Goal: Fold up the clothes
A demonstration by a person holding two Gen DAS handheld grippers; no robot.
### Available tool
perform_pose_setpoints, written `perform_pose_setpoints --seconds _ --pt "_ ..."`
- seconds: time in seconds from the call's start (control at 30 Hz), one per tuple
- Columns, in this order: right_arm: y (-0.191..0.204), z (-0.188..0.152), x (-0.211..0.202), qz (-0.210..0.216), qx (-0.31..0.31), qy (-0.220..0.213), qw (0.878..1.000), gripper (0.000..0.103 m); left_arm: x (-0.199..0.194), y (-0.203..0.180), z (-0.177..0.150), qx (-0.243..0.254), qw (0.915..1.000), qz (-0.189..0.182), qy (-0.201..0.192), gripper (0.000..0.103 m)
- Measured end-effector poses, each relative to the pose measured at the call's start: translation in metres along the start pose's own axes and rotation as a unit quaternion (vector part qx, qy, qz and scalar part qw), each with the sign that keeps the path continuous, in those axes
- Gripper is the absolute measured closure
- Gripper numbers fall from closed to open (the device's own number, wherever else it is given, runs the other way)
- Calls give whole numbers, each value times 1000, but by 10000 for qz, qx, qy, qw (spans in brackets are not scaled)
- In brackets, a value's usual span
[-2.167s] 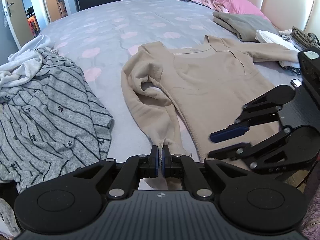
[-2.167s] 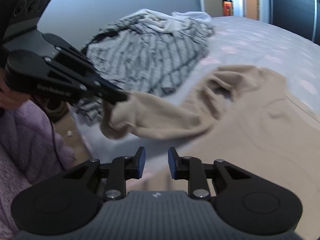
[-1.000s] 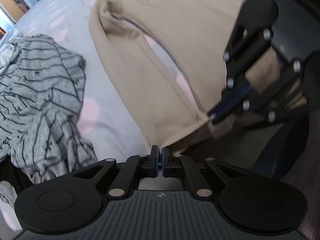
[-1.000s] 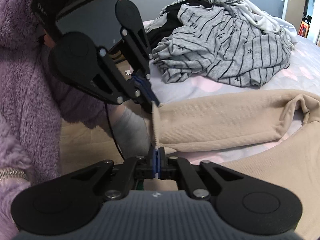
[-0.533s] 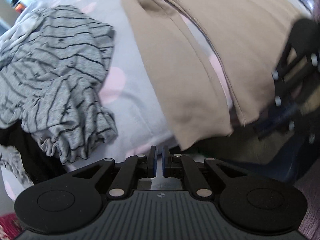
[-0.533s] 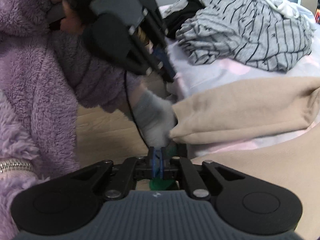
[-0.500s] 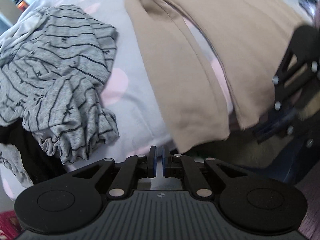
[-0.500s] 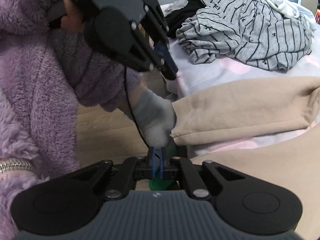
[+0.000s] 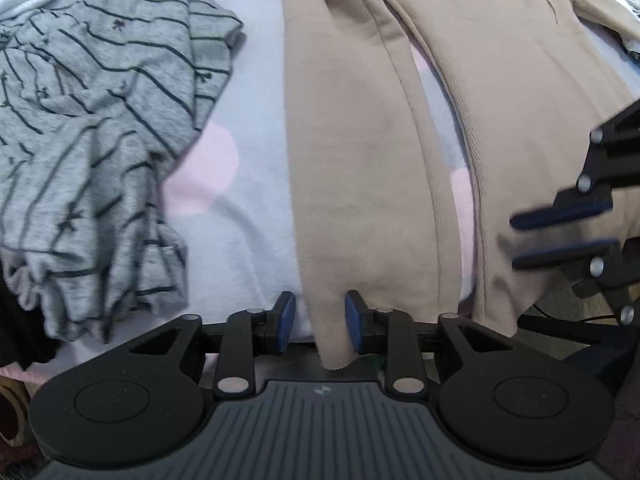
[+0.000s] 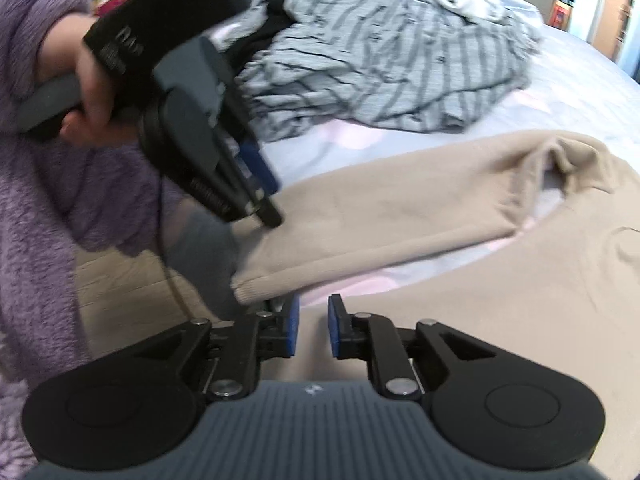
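sleeve-straightening looks finished: we let go of the beige top (image 9: 500, 92), lying flat on the bed (image 9: 248, 80) with its sleeve (image 9: 360, 184) stretched to the edge. our left gripper (image 9: 320, 320) points steeply down, jaws just opening, cuff loose between them. right gripper (image 10: 312, 330), angled down, has just parted, empty. next we likely regrip for folding.

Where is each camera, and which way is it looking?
Left wrist: on the left gripper, looking down at the beige top on the bed; its open fingers straddle the sleeve end.
Right wrist: on the right gripper, facing the bed edge; a hand and purple sleeve show.
Both see the striped top.
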State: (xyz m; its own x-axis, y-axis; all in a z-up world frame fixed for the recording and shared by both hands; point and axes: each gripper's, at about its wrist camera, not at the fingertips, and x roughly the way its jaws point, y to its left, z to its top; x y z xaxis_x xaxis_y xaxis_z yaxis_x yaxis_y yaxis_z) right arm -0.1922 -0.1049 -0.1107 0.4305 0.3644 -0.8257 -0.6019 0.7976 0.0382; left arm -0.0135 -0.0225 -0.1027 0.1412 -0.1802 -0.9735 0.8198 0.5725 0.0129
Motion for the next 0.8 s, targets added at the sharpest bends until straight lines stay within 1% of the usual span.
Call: perform_pose_setpoints --seconds 0.07,0.13,0.17,0.23,0.33,0.37,0.47,0.57,0.67,0.73,0.8 --pt "-6 2 -2 -142 70 -12 9999 86 1 -4 2 77 10000 -34 18 100" --pt "-15 3 -5 -287 169 -41 9994 86 -5 -3 4 80 10000 -38 -36 101" --pt "-20 3 -7 -433 234 -28 9988 86 -11 0 5 40 9999 -35 -96 101" --pt "-32 4 -11 -783 378 18 9962 86 -27 10 10 -154 9995 -68 -279 101" --pt "-59 7 -16 -1269 710 228 9891 85 -58 31 20 -481 9969 -87 -609 101" --pt "-70 9 -18 -1419 818 334 9859 84 -68 39 24 -582 9958 -57 -703 101" --pt "-102 13 -27 -1728 1051 610 9774 83 -103 63 42 -759 9918 203 -1013 101" --pt "-136 12 -47 -1930 1218 623 9716 78 -141 85 62 -936 9841 465 -1436 101" --pt "-162 8 -68 -2271 1142 642 9650 74 -177 103 85 -1155 9724 567 -1944 101" --pt "-178 1 -79 -2572 1123 689 9573 73 -201 114 99 -1280 9634 631 -2268 101" --pt "-196 -6 -88 -2777 1311 750 9487 73 -220 119 114 -1321 9557 689 -2538 101"
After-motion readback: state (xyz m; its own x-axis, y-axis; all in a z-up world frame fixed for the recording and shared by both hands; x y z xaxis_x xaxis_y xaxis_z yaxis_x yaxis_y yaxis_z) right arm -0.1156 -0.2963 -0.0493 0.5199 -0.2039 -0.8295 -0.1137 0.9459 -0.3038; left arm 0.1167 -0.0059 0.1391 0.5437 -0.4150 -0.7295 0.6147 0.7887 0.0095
